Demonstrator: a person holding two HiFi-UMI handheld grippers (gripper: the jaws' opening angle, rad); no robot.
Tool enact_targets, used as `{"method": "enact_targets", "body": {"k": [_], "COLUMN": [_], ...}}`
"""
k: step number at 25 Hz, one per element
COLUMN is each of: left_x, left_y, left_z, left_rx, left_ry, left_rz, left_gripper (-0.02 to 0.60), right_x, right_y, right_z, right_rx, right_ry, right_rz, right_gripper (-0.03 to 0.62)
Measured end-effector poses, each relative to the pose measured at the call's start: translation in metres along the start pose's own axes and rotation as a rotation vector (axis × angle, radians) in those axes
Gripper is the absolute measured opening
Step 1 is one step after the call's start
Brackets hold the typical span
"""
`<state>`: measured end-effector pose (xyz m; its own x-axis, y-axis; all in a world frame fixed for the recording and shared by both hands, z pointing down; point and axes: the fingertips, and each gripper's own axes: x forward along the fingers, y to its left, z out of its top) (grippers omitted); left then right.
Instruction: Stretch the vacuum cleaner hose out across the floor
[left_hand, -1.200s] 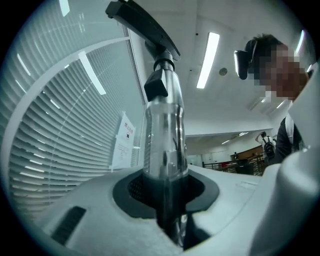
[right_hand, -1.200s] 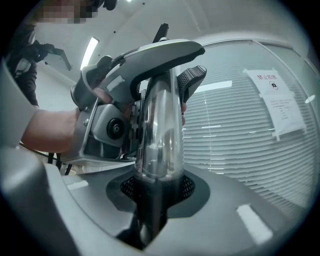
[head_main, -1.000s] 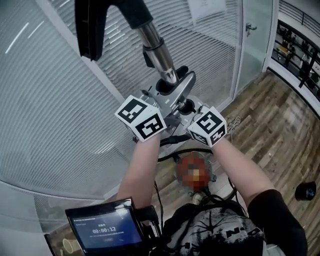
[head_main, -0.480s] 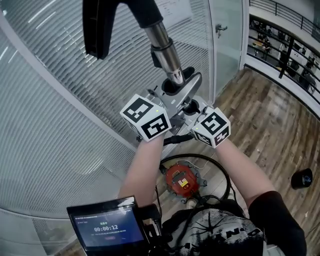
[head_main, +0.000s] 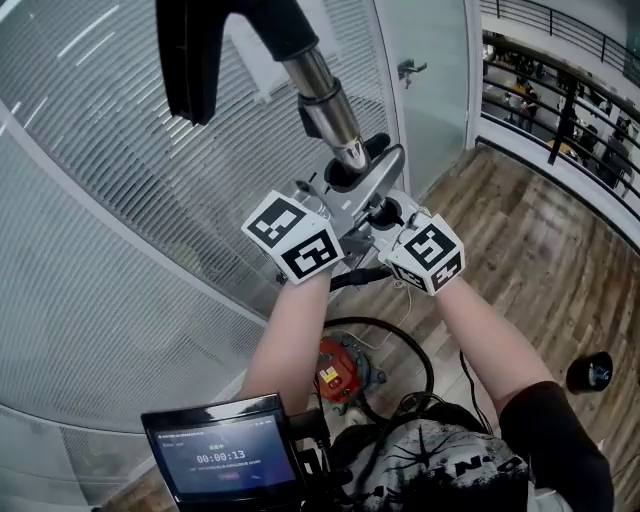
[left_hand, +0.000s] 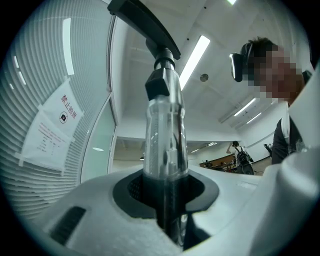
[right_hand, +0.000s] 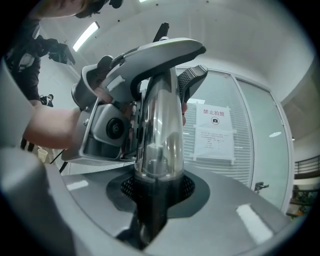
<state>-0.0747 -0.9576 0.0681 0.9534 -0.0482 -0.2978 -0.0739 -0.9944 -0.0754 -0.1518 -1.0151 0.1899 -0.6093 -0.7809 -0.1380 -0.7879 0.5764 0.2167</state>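
Note:
Both grippers hold the vacuum's chrome wand raised in front of me, its black floor head up at the top left. My left gripper is shut on the wand, higher up. My right gripper is shut on it just below. In the left gripper view the wand rises from between the left gripper's jaws. The right gripper view shows the wand clamped in the right gripper, the other gripper behind it. On the floor lies the red vacuum body with the black hose looped around it.
A curved glass wall with blinds stands close on the left, with a paper notice on it, beside a glass door. Wooden floor runs right toward a railing. A small black object sits on the floor.
Both grips stay on the raised wand. The view has swung to the right: the door and railing come further in, and the vacuum body now shows lower and to the left.

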Motion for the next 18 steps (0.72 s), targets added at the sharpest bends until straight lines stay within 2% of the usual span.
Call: {"method": "enact_targets", "body": {"k": [3,6,10,15,18], "left_x": [0.031,0.057,0.079,0.089,0.082], "left_y": [-0.004,-0.027,-0.071,-0.103,-0.133], "left_z": [-0.004,-0.006,0.001,0.027,0.039], "left_rx": [0.001,0.005,0.018,0.020,0.029], "left_ry": [-0.001,0.000,-0.022,-0.054,-0.066], "left_rz": [-0.008,-0.009,-0.023,-0.062,-0.065], "left_gripper": [0.104,0.104,0.104,0.104,0.104], "right_x": [-0.020,-0.051,-0.097,-0.123,-0.141], "right_y": [-0.025,-0.036,-0.034,-0.030,-0.009], "right_z": [0.002,0.008,0.026,0.057,0.072], "right_rx": [-0.010,-0.019,-0.056,-0.099,-0.116], "right_ry": [0.011,0.015,-0.006,-0.017,-0.016], "right_rz": [-0.003,-0.001,0.007,-0.005,0.002], "right_gripper": [0.095,0.096,0.097,0.097,0.098]}}
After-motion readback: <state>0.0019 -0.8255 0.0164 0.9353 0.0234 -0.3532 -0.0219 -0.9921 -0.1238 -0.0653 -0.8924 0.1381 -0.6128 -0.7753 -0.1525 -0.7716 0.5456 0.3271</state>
